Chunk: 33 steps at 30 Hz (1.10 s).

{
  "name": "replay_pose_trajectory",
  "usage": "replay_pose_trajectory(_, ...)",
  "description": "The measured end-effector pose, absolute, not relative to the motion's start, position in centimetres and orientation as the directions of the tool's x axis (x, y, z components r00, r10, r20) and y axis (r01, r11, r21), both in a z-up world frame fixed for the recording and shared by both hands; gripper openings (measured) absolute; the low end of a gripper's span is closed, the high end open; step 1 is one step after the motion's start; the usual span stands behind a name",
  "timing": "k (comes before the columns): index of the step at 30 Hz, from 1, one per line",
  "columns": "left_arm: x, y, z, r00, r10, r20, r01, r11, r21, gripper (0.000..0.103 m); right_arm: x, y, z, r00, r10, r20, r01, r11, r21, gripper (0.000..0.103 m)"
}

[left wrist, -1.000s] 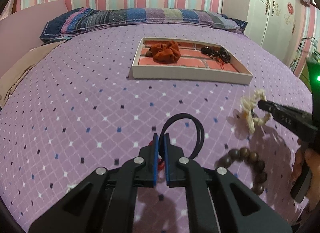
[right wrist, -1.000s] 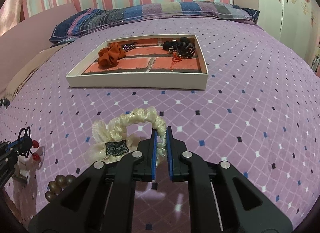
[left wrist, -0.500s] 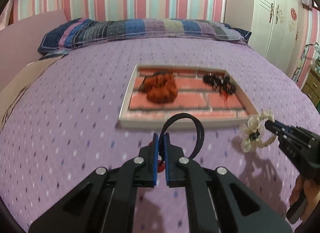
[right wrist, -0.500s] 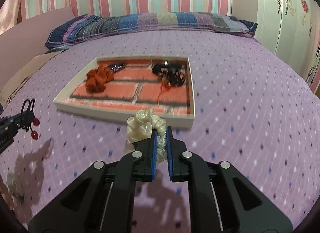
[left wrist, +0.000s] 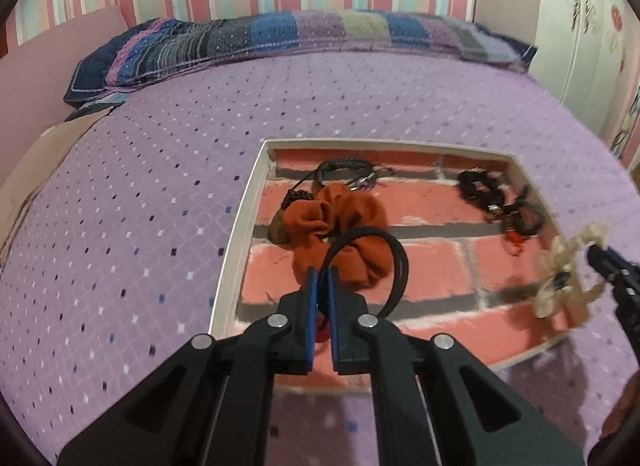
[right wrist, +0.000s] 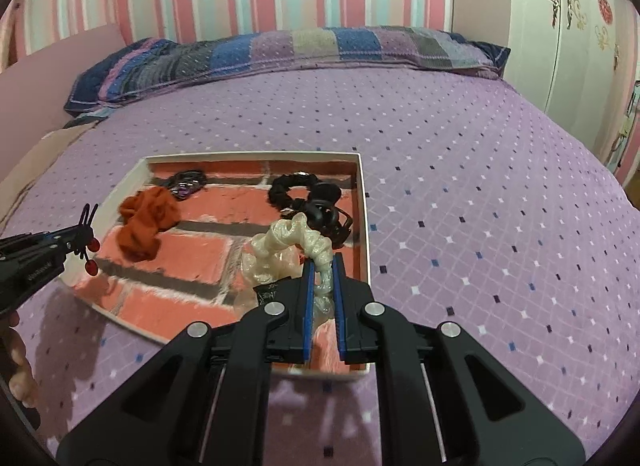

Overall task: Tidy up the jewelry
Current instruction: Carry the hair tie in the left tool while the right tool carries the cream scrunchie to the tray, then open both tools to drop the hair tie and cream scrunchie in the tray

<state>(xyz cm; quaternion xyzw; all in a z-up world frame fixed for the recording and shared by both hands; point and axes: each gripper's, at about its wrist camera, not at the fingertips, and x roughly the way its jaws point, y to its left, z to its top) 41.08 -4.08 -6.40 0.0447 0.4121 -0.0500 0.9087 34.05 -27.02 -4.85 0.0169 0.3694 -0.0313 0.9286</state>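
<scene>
Both tools now over the tray [left wrist: 230,250] — left tool [left wrist: 322,298] clamped on black hair tie [left wrist: 396,262], right tool [right wrist: 322,286] on cream scrunchie [right wrist: 288,242]; 1 s ago over the bed — release comes next.

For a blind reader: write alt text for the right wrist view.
The right tongs grip a cream ruffled fabric scrunchie over a white-rimmed tray with a brick-pattern floor on a purple bed. An orange scrunchie and black hair ties lie in the tray.
</scene>
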Motion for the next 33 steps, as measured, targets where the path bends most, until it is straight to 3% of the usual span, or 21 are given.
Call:
replay_pose_trajectory(18, 44.7, -4.5, -10.5, 0.607, -0.030, -0.795, 0.136, 0.989, 0.066, 0.006, 37.8, -27.1, -9.7, 0.635, -0.073, -0.769, 0.084, 0.996, -0.026, 0.010)
replay_pose_trajectory(24, 44.5, -3.8, -9.8, 0.594, -0.060, -0.802, 0.139, 0.990, 0.029, 0.007, 37.7, -26.5, -9.5, 0.625, -0.071, -0.777, 0.054, 0.997, -0.048, 0.020)
replay_pose_trajectory(26, 44.3, -3.6, -9.5, 0.589, -0.074, -0.804, 0.143, 0.990, 0.013, 0.008, 37.5, -26.2, -9.1, 0.632, -0.078, -0.771, 0.047, 0.997, -0.062, 0.031)
replay_pose_trajectory(27, 44.2, -3.5, -9.3, 0.590, -0.077, -0.804, 0.141, 0.990, 0.010, 0.010, 37.2, -26.1, -8.7, 0.641, -0.082, -0.763, 0.047, 0.997, -0.068, 0.045)
replay_pose_trajectory(28, 44.0, -3.4, -9.1, 0.593, -0.077, -0.801, 0.139, 0.990, 0.008, 0.021, 37.0, -26.0, -8.4, 0.648, -0.080, -0.758, 0.044, 0.997, -0.068, 0.052)
replay_pose_trajectory(29, 43.9, -3.3, -8.8, 0.599, -0.076, -0.797, 0.137, 0.991, 0.008, 0.043, 36.9, -25.9, -8.2, 0.650, -0.076, -0.756, 0.040, 0.997, -0.066, 0.053)
replay_pose_trajectory(30, 43.5, -3.1, -8.3, 0.618, -0.064, -0.783, 0.127, 0.992, 0.019, 0.052, 36.7, -25.8, -7.8, 0.654, -0.069, -0.754, 0.035, 0.998, -0.061, 0.055)
replay_pose_trajectory(31, 43.2, -3.1, -7.9, 0.632, -0.062, -0.773, 0.126, 0.992, 0.024, 0.057, 36.5, -25.8, -7.5, 0.657, -0.069, -0.751, 0.034, 0.998, -0.062, 0.061)
replay_pose_trajectory(33, 42.8, -2.9, -7.3, 0.630, -0.077, -0.773, 0.135, 0.991, 0.011, 0.057, 36.1, -25.7, -6.7, 0.671, -0.076, -0.738, 0.037, 0.997, -0.069, 0.071)
